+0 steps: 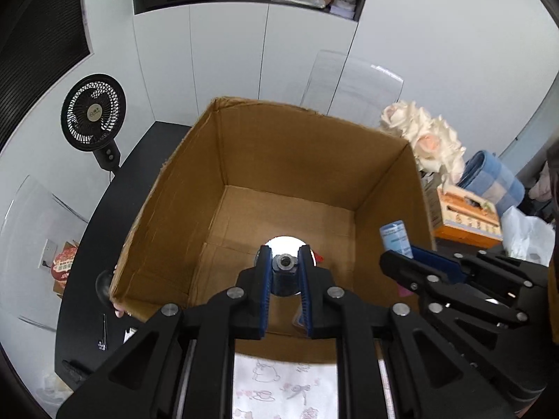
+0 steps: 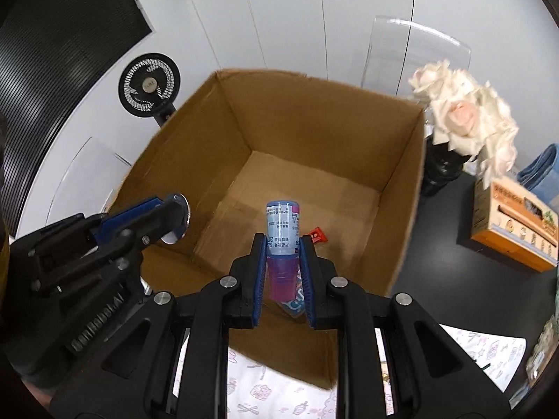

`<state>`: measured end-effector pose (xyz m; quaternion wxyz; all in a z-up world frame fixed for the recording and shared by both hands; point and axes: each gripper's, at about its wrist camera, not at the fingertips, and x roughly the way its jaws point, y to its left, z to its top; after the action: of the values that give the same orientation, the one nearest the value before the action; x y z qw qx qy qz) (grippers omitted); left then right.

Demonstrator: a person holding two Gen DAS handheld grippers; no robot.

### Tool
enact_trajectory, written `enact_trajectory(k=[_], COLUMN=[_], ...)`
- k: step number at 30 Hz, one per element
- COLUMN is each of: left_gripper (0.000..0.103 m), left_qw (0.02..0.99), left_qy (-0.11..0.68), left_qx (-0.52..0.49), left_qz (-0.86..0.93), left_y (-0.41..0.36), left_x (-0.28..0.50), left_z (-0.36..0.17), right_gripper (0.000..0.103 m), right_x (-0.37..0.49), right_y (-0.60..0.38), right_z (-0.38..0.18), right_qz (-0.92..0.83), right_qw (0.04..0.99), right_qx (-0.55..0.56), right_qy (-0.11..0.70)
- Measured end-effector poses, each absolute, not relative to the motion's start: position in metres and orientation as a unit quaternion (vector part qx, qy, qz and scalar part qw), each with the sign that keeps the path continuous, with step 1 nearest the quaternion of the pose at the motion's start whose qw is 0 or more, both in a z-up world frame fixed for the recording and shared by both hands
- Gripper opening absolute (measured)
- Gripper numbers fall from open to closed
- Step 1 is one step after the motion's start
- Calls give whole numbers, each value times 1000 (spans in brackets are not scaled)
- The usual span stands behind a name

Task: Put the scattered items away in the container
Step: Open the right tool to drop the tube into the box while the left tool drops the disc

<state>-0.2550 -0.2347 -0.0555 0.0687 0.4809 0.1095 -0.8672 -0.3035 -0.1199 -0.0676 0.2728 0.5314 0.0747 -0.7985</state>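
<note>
An open cardboard box (image 1: 279, 146) (image 2: 314, 122) stands on the black table. My left gripper (image 1: 284, 255) hangs over the box's near side, shut on a metal piece with a shiny round disc (image 1: 284, 241) and a dark stem. My right gripper (image 2: 281, 241) is shut on a blue-labelled bottle (image 2: 281, 223) with a pink cap, also above the box. Each gripper shows in the other's view: the right gripper (image 1: 394, 262) with the bottle (image 1: 393, 237), the left gripper (image 2: 171, 209) with the disc (image 2: 181, 223). A small red packet (image 2: 316, 235) lies on the box floor.
A black fan (image 1: 93, 111) stands far left. White roses (image 1: 426, 136), an orange tissue box (image 1: 464, 216) and a blue rolled cloth (image 1: 492, 178) crowd the box's right side. A patterned white cloth (image 1: 284, 387) lies in front of the box. Tweezers (image 1: 103, 331) lie at left.
</note>
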Motion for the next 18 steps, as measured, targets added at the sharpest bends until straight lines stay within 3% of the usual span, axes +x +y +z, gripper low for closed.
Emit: enact_trajectory(k=[18], left_gripper=[15], left_qw=[69], left_qy=[146], left_qx=[507], left_qz=[-847], left_y=[-249], left_x=[-269], left_z=[-86], right_gripper=[21], right_x=[-324], right_y=[-121], right_z=[-94], right_qz=[-780], right_qw=[263], right_qx=[561], right_qy=[89])
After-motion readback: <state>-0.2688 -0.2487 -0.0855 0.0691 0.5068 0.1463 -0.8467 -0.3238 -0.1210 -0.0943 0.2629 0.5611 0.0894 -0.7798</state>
